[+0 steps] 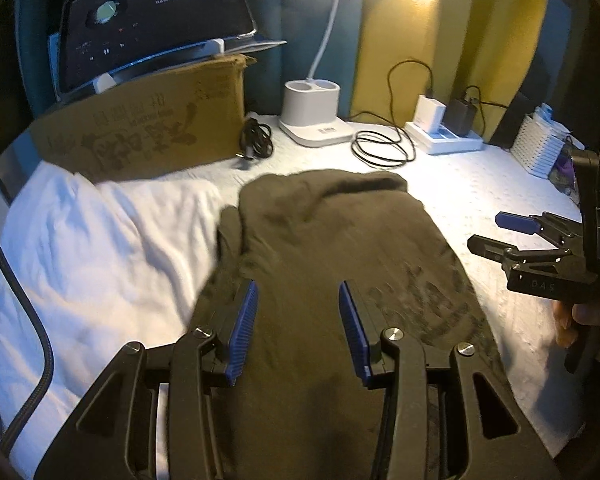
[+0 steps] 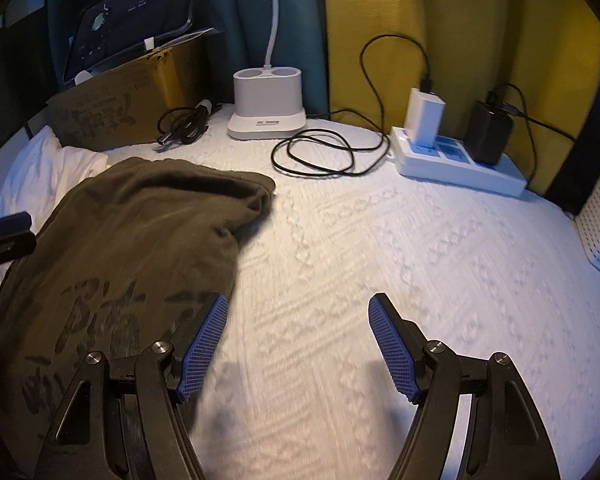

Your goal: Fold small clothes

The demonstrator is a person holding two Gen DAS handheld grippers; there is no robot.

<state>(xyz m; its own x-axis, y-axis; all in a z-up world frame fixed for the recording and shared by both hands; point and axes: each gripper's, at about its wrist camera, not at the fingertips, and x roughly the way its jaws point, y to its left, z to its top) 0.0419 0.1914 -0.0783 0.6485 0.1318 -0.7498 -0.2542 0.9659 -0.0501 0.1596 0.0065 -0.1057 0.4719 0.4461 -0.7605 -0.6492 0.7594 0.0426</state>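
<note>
A dark olive T-shirt [image 1: 320,248] with a dark print lies spread on the white textured cover; it also shows in the right wrist view [image 2: 132,240]. My left gripper [image 1: 298,300] is open and empty, hovering over the shirt's near part. My right gripper [image 2: 298,316] is open and empty over the bare cover just right of the shirt's edge; it shows in the left wrist view [image 1: 488,232] at the right. The left gripper's tip [image 2: 8,228] shows at the right wrist view's left edge.
A white cloth [image 1: 92,260] lies bunched left of the shirt. At the back stand a cardboard box [image 1: 148,132] with a tablet [image 1: 148,24], a white lamp base [image 2: 266,108], coiled black cables [image 2: 320,152], a power strip with chargers [image 2: 456,160] and a white basket [image 1: 540,144].
</note>
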